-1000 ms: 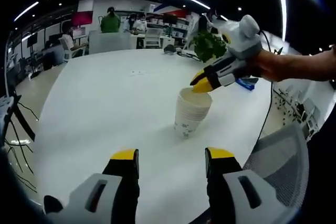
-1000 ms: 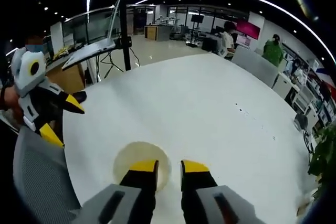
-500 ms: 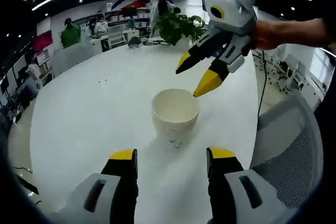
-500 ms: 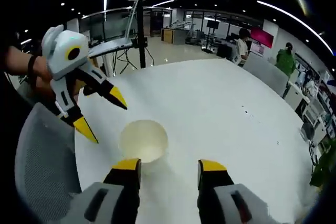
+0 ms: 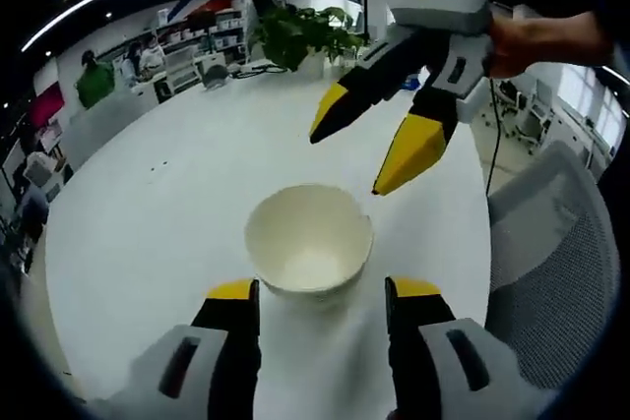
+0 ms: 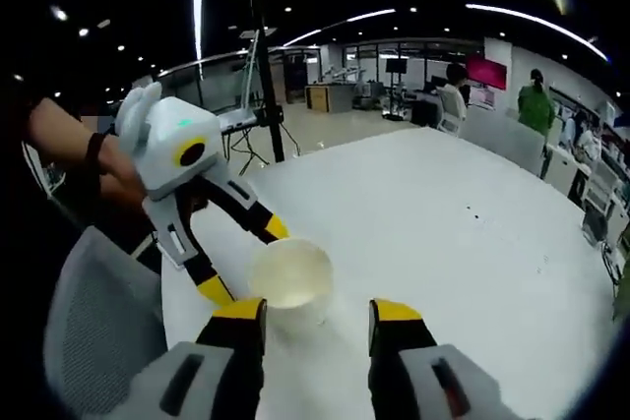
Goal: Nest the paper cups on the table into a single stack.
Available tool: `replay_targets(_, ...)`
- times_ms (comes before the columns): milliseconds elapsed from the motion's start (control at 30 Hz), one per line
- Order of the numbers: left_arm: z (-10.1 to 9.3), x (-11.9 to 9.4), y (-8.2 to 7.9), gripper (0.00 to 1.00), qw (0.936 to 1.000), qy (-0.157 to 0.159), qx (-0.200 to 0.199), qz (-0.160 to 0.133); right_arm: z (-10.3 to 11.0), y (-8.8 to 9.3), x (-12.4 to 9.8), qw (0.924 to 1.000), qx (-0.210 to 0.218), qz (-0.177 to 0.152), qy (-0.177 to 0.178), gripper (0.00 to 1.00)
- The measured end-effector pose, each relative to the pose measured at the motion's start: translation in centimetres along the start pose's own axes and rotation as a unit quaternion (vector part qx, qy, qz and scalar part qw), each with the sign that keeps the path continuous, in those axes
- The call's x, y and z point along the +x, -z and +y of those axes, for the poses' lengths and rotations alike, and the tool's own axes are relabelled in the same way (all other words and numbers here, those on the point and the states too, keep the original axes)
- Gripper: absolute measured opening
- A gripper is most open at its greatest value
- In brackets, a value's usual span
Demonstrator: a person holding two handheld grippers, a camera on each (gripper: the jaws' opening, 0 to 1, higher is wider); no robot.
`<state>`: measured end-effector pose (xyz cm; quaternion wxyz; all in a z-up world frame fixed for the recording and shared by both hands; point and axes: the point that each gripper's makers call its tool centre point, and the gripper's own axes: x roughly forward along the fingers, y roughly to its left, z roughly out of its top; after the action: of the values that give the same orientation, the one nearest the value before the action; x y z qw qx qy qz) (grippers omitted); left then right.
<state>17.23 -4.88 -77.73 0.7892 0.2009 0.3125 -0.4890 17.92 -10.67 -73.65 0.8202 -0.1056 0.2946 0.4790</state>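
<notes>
Both grippers have closed in over the broad white round table (image 5: 148,233), left gripper (image 5: 320,292) and right gripper (image 6: 315,314) jaws apart, empty, bracketing the upright cream paper-cup stack (image 5: 308,239), presumably for seating.

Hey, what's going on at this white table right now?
A person is working with a handheld gripper in each hand over a round white table. One stack of nested paper cups stands upright on it near the edge, beside a grey mesh chair. The left gripper is open, with the stack just ahead between its jaws, not gripped. The right gripper is also open, hovering close above the stack's rim without touching it.
</notes>
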Motion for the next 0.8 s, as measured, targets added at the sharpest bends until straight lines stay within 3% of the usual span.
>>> replay_targets(133,0.2,0.5,0.8,0.47,0.9997,0.005,0.019,0.015,0.8,2.1,1.7,0.9972,-0.052,0.049,-0.025,0.43)
replay_targets(233,0.4,0.8,0.8,0.45,0.9996,0.008,0.022,0.013,1.2,2.7,3.7,0.9951,-0.069,0.066,-0.027,0.47)
replay_targets(267,0.3,0.7,0.7,0.44,0.9996,0.008,0.024,0.011,1.5,2.4,4.3,0.9937,-0.086,0.067,-0.026,0.47)
replay_targets(367,0.6,1.1,0.2,0.39,0.9994,0.009,0.031,0.010,2.3,1.7,5.6,0.9934,-0.084,0.061,-0.048,0.40)
replay_targets(467,1.9,1.0,0.1,0.38,0.9984,-0.001,0.052,0.024,1.3,1.2,6.5,0.9924,-0.097,0.065,-0.038,0.41)
replay_targets(667,4.0,0.7,-1.2,0.37,0.9989,-0.005,0.045,0.016,-0.8,-0.1,7.1,0.9938,-0.093,0.055,-0.026,0.41)
replay_targets(800,5.4,1.4,-1.2,0.37,0.9993,-0.001,0.033,0.018,-1.8,-0.4,7.8,0.9937,-0.090,0.061,-0.025,0.41)
